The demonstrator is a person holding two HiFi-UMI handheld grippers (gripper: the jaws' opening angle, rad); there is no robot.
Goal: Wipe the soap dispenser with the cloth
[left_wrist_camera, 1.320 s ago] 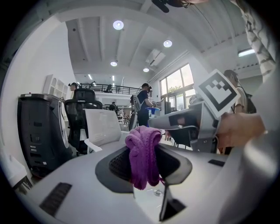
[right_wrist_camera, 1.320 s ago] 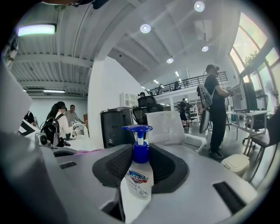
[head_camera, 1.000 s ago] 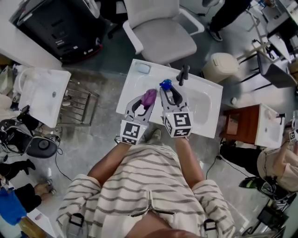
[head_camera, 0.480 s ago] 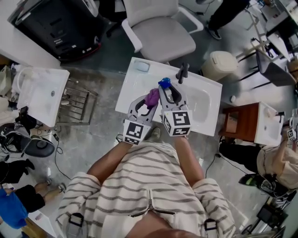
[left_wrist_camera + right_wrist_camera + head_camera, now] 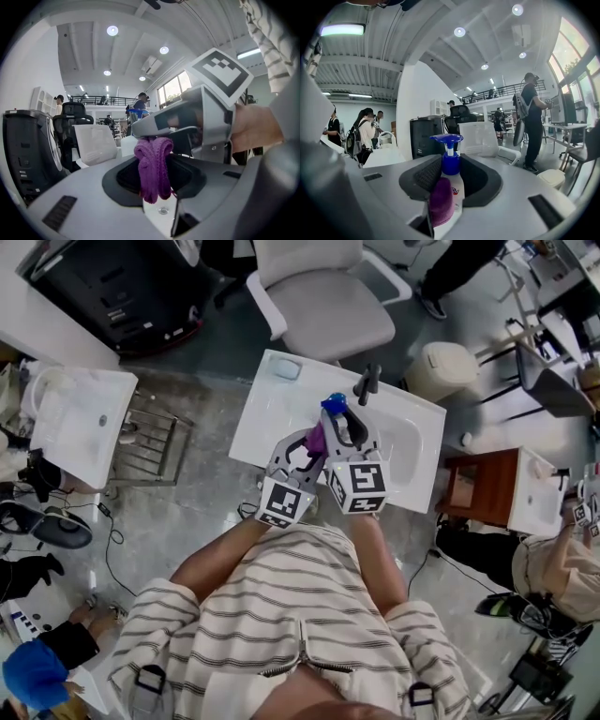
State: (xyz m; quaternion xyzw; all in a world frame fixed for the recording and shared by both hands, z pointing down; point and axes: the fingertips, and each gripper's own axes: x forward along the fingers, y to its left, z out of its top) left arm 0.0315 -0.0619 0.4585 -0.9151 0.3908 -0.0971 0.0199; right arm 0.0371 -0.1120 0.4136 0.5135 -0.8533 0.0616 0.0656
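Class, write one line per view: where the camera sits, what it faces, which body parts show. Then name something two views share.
Head view: on the person's head, facing steeply down at the sink; striped torso, both arms, left gripper and right gripper show.
Left gripper view: on the left gripper, facing along its jaws, shut on the cloth; the right gripper and right hand show.
Right gripper view: on the right gripper, facing the soap dispenser held between its jaws.
Shared: both gripper views show the cloth.

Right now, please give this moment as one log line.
left gripper: shut on cloth | right gripper: shut on soap dispenser | cloth: against soap dispenser | place: at sink
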